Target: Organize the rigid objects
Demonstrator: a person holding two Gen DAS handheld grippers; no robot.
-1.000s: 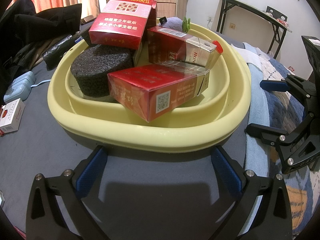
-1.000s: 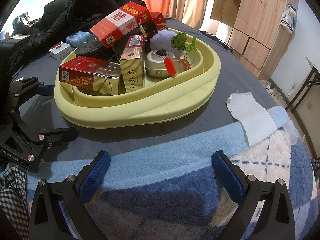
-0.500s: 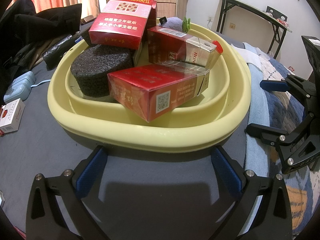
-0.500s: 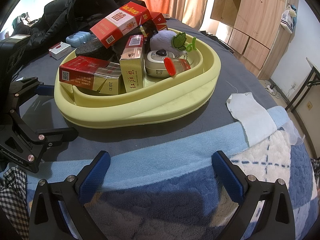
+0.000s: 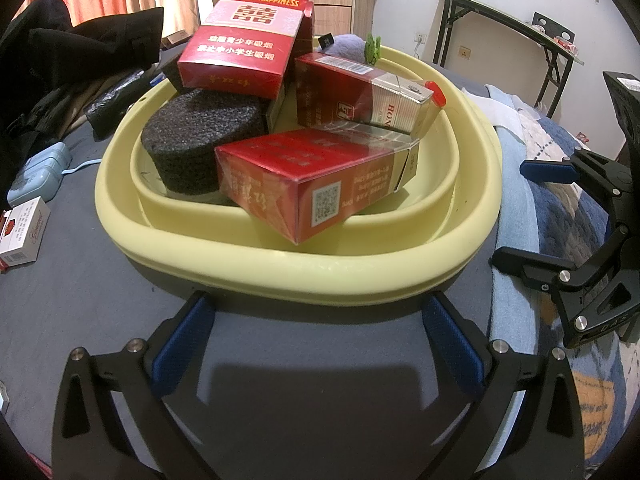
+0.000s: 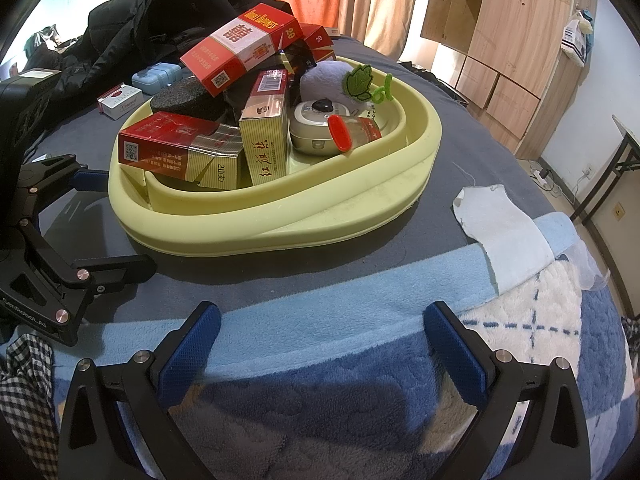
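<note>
My left gripper and right gripper: jaws apart, empty. Pale-yellow oval plastic basin w/ red cardboard cigarette boxes directly ahead of both.

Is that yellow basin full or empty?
Full: the yellow basin is heaped with red boxes, one leaning over its rim.

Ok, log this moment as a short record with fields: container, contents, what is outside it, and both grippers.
container: yellow basin on a grey bed cover
contents: Double Happiness carton on top, black foam disc, red carton with QR code, upright red-and-gold carton, purple plush, small bottle with red cap
outside: white cigarette pack, blue case, white cloth
left gripper: open, empty
right gripper: open, empty
</note>
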